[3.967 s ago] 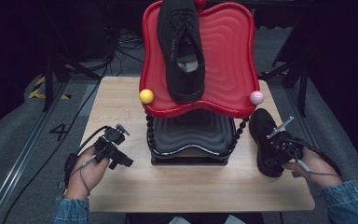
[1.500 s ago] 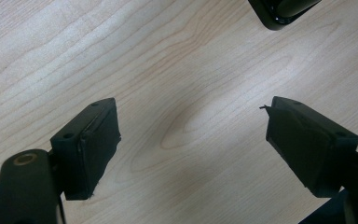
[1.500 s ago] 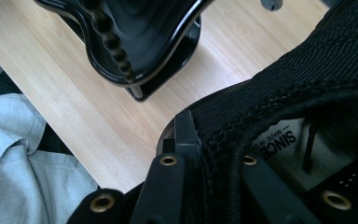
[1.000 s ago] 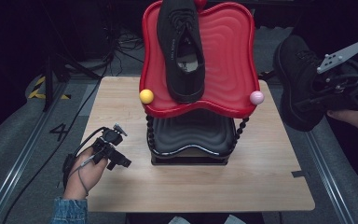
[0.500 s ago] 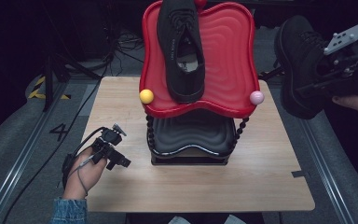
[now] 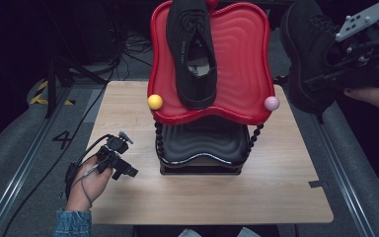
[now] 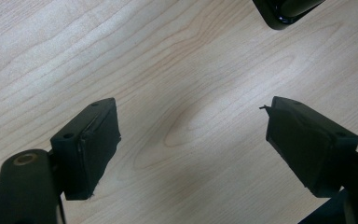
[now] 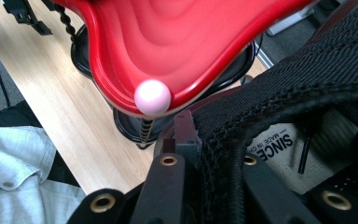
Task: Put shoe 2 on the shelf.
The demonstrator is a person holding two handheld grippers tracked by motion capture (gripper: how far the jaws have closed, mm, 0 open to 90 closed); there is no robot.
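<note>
To the right of the red tray (image 6: 237, 59), level with its rim and well off the table (image 6: 128, 113), I have the second shoe (image 6: 308, 54) in the air, my right gripper (image 8: 216, 154) clenched on its collar: in the right gripper view one jaw sits inside the opening and the other outside, with the knit edge pinched between them. The first shoe (image 6: 192, 49) already lies on the tray's left half, toe toward me, so the bare right half of the tray is where I judge this one belongs. It looks light, with a soft fabric upper and a stiffer sole; held by the collar alone I expect it to hang and swing, and the cloth could creep out of the pads. The collar or heel rim seems the best hold, since the toe would crush. My left gripper (image 6: 116, 158) rests on the table left of the tray's stand (image 6: 200, 148), jaws spread wide over bare wood, grasping nothing.
</note>
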